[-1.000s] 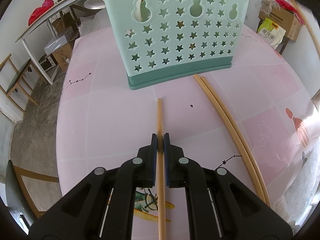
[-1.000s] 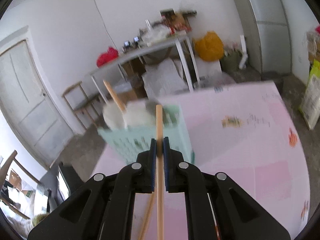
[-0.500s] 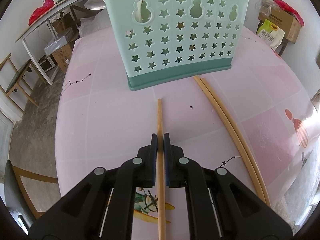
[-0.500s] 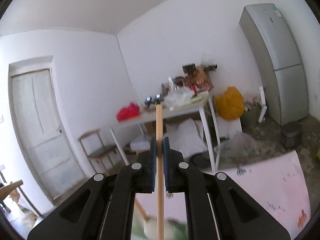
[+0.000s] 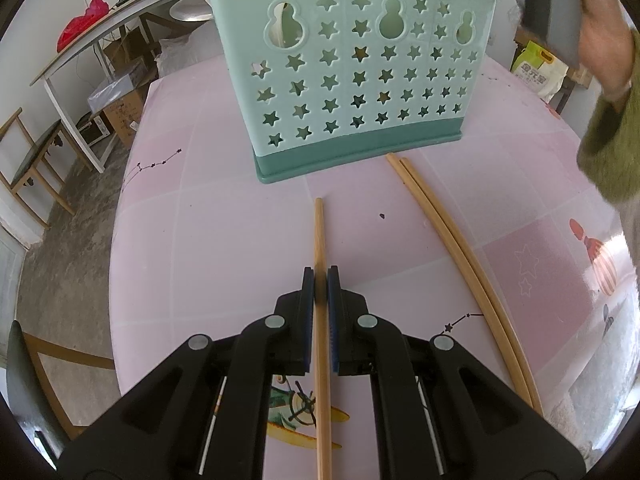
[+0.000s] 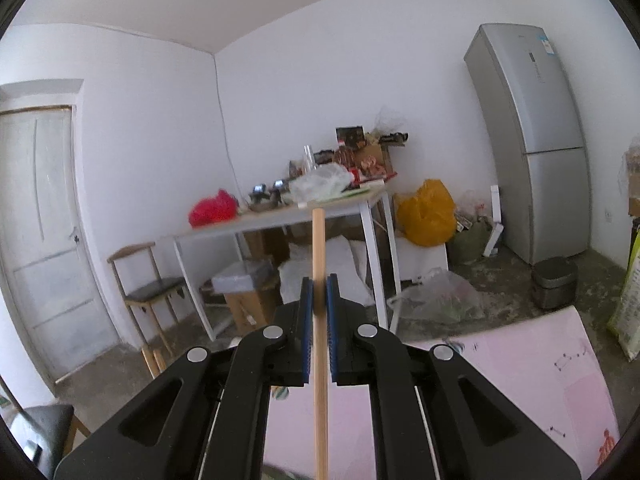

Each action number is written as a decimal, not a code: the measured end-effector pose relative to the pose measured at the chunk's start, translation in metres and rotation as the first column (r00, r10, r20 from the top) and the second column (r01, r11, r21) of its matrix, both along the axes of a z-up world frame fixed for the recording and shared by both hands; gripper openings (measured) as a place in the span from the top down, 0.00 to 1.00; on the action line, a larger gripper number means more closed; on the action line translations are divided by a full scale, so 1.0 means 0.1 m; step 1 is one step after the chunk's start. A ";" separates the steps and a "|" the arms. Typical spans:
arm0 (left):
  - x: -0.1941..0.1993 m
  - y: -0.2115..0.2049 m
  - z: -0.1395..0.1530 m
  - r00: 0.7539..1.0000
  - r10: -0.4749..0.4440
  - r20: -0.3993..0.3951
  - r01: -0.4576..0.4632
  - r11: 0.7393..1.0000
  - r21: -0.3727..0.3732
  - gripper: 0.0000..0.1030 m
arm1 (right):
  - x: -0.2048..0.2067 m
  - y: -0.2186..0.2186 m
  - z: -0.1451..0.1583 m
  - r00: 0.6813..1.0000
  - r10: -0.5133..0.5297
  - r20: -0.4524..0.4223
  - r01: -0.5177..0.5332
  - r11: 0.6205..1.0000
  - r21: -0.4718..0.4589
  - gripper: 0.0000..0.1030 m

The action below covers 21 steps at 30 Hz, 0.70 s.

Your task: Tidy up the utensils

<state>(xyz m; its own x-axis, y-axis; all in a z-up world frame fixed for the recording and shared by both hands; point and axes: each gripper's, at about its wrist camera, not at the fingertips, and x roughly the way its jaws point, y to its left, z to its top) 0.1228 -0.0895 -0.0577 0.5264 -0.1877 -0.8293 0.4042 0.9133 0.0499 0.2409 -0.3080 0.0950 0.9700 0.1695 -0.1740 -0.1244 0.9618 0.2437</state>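
Observation:
A mint-green utensil basket (image 5: 352, 76) with star holes stands on the pink table (image 5: 224, 216) ahead of my left gripper (image 5: 320, 276). The left gripper is shut on a wooden chopstick (image 5: 319, 236) that points toward the basket's base, just above the table. Two more chopsticks (image 5: 452, 240) lie on the table to its right. My right gripper (image 6: 319, 284) is shut on another chopstick (image 6: 318, 248), held high and pointing at the room. The basket is not in the right wrist view.
The person's hand and green sleeve (image 5: 600, 92) show at the upper right, above the basket. A white side table (image 6: 280, 216) with clutter, a chair (image 6: 152, 284) and a fridge (image 6: 532, 136) stand beyond the pink table's edge (image 6: 520, 344).
My right gripper has tilted upward with its chopstick, from facing the basket to facing the far room. The left gripper has stayed still. The person's hand has come into the left wrist view.

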 end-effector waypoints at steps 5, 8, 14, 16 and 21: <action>0.02 0.01 -0.01 1.000 0.008 0.001 -0.008 1.000 -0.012 0.95 | -0.26 -0.05 -0.06 1.000 0.019 -0.001 -0.019 1.000 0.005 0.93; 0.03 0.02 -0.01 1.000 0.010 0.003 -0.010 1.000 -0.021 0.95 | -0.51 -0.05 -0.10 0.999 0.040 -0.005 -0.040 0.999 -0.017 0.92; 0.04 0.03 -0.02 1.000 -0.010 0.023 0.011 1.000 -0.024 0.95 | -0.97 -0.05 -0.26 0.996 0.044 -0.079 -0.050 0.996 -0.077 0.39; 0.06 0.05 -0.02 1.000 -0.010 0.017 0.010 0.999 -0.041 0.95 | -1.13 -0.11 -0.29 0.995 0.021 -0.096 -0.027 0.998 -0.061 0.36; 0.07 0.15 0.02 1.000 0.009 0.012 -0.007 0.994 -0.112 0.95 | -1.45 -0.30 -0.44 0.987 0.037 -0.155 -0.018 0.993 0.120 0.34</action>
